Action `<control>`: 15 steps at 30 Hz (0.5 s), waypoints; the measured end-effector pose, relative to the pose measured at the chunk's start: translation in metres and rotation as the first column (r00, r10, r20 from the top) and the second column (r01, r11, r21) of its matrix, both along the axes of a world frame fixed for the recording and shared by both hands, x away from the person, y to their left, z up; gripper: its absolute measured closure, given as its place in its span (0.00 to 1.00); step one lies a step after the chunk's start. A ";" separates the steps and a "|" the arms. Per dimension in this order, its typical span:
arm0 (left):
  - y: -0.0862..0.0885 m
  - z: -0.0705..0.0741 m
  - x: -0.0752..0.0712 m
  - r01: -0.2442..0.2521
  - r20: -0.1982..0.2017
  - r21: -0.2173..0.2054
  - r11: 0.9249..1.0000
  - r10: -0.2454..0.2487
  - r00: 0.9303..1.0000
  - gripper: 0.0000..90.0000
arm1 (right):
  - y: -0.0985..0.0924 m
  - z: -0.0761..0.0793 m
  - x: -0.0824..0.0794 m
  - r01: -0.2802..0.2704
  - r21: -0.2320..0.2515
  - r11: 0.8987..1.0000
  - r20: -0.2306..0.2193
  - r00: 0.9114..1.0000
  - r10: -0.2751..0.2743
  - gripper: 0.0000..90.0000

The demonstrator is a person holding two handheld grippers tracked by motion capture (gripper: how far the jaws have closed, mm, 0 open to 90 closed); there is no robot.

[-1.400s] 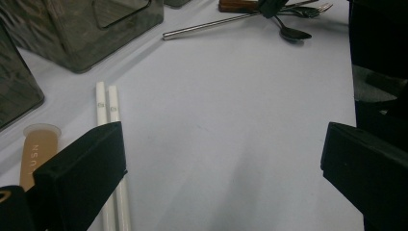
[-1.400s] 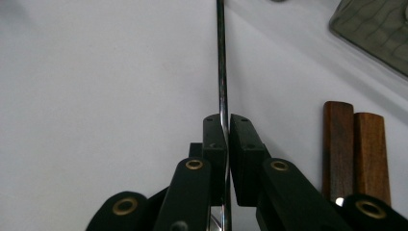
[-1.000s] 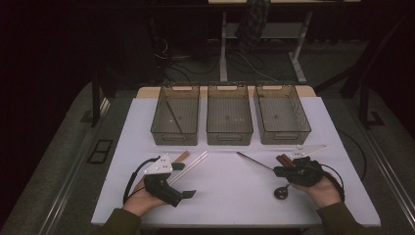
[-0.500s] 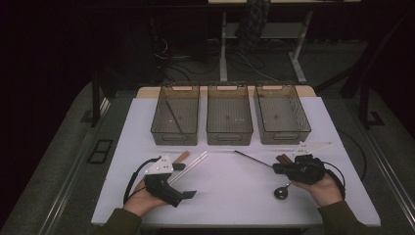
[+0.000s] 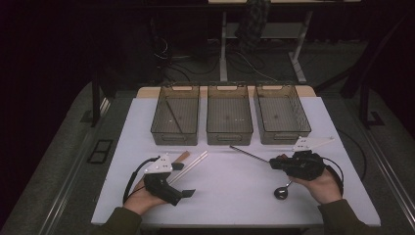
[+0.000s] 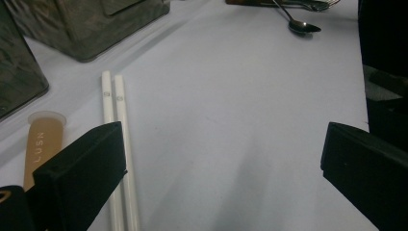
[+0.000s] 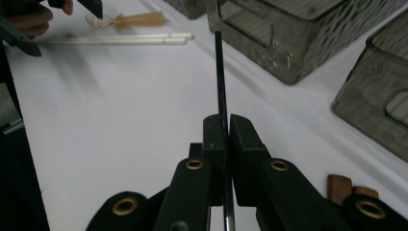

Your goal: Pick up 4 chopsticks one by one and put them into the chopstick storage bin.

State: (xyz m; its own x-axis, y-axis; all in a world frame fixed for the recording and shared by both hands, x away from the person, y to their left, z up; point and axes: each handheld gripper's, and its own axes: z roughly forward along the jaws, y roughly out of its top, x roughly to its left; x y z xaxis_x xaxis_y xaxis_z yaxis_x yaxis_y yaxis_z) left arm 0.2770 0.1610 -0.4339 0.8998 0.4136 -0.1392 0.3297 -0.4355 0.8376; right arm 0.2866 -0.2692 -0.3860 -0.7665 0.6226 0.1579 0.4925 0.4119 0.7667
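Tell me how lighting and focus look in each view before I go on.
High view: white table top lit, the room around it almost black, fine detail soft. Left gripper view: the pair of white chopsticks fairly sharp, the black jaws near the lens soft, the metal spoon gleaming. Right gripper view: thin dark rod clear in the right tool, the grey mesh bins slightly blurred.

You've got 3 smoky see-through bins in a row at the far side of the white table (image 5: 235,205): left bin (image 5: 175,119), mid bin (image 5: 229,117), right bin (image 5: 282,116). Left bin has a thin dark stick lying diagonal in it. Spoon (image 5: 281,192) lies near the front edge, right of centre. Two brown wooden handle ends (image 7: 347,188) sit side by side on the tabletop. Beyond the table, dark floor w/ cables and desk legs (image 5: 223,54).
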 end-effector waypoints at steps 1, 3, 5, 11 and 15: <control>0.000 0.000 0.000 0.000 0.000 0.000 1.000 0.000 1.000 0.01 | 0.001 0.001 0.001 -0.002 0.003 1.000 0.003 1.000 0.002 0.95; -0.001 0.000 0.000 0.003 0.002 -0.001 1.000 -0.003 1.000 0.01 | 0.002 0.004 0.002 -0.007 0.014 1.000 0.011 1.000 0.007 0.95; -0.001 0.000 -0.001 0.007 0.002 0.003 1.000 -0.007 1.000 0.01 | 0.004 0.006 0.003 -0.011 0.025 1.000 0.017 1.000 0.010 0.95; -0.002 0.000 -0.001 0.013 0.004 0.007 1.000 -0.014 1.000 0.01 | 0.011 0.010 0.008 -0.019 0.039 0.999 0.025 1.000 0.018 0.95; -0.002 0.000 -0.001 0.012 0.003 0.005 1.000 -0.012 1.000 0.01 | 0.015 0.012 0.010 -0.022 0.049 0.999 0.028 0.999 0.020 0.95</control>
State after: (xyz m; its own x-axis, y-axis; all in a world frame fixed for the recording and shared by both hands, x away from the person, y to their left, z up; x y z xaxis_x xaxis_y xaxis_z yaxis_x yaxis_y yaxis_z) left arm 0.2761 0.1587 -0.4340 0.9051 0.4033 -0.1348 0.3222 -0.4435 0.8363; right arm 0.2966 -0.2545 -0.3739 -0.7837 0.5984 0.1667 0.4626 0.3832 0.7995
